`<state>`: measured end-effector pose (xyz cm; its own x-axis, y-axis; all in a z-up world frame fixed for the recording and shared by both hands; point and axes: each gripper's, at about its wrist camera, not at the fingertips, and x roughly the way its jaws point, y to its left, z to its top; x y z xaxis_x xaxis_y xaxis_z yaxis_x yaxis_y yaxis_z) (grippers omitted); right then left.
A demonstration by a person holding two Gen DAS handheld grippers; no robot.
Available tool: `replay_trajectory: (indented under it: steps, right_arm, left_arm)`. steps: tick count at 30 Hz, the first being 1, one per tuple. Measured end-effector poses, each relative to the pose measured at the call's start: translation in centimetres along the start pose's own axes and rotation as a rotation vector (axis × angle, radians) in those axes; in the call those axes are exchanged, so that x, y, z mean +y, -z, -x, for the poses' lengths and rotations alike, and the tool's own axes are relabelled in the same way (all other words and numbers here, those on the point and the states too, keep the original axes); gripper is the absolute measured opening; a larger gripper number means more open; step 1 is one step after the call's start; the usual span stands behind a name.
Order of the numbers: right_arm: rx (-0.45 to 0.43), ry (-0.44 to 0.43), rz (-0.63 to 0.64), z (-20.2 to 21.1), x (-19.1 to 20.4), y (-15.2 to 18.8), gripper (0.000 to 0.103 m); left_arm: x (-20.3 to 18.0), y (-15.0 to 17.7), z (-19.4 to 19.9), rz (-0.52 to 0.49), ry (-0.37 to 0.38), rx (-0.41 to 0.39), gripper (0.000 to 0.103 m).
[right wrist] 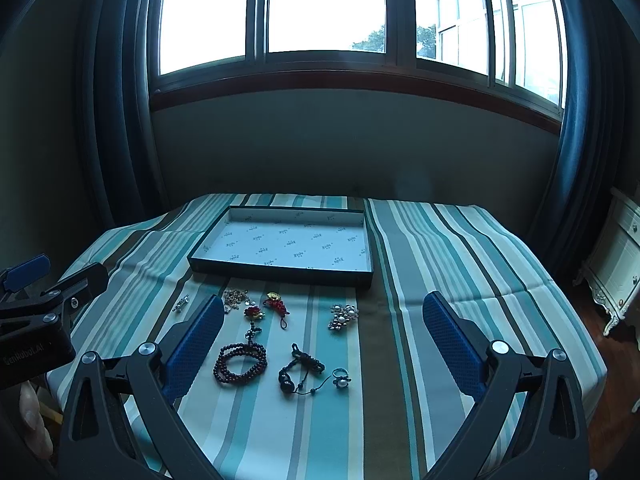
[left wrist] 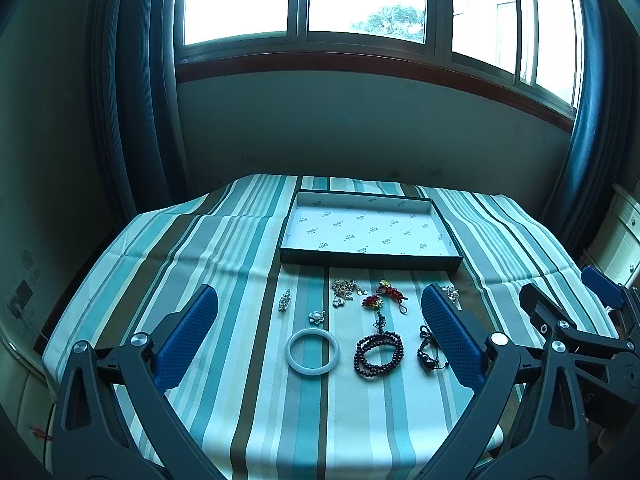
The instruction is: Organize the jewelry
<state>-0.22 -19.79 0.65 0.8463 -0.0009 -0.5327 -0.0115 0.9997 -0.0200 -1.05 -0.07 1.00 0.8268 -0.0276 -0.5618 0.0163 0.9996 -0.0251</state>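
Note:
Several jewelry pieces lie on the striped cloth in front of a shallow empty tray (left wrist: 368,258) (right wrist: 280,270). A white bangle (left wrist: 312,352), a dark bead bracelet (left wrist: 378,354) (right wrist: 240,362), a black cord bracelet (left wrist: 428,350) (right wrist: 300,372), red knot charms (left wrist: 390,290) (right wrist: 276,304), a pearl brooch (right wrist: 343,316) and a ring (right wrist: 341,378) show. My left gripper (left wrist: 320,300) is open above the near pieces, holding nothing. My right gripper (right wrist: 324,308) is open and empty, to the right of the left one.
The table (left wrist: 224,264) stands against a wall under a wide window, with dark curtains at both sides. A white cabinet (right wrist: 616,264) stands to the right of the table. The cloth's right half (right wrist: 460,264) is bare stripes.

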Motion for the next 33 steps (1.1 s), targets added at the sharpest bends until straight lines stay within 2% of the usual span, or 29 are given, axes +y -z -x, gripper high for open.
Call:
replay_trajectory:
  steps: [33]
  right_arm:
    - [-0.021,-0.002,0.004,0.6,-0.02,-0.37,0.099]
  left_arm:
    - [-0.07,0.25,-0.02,-0.001,0.002,-0.003,0.101]
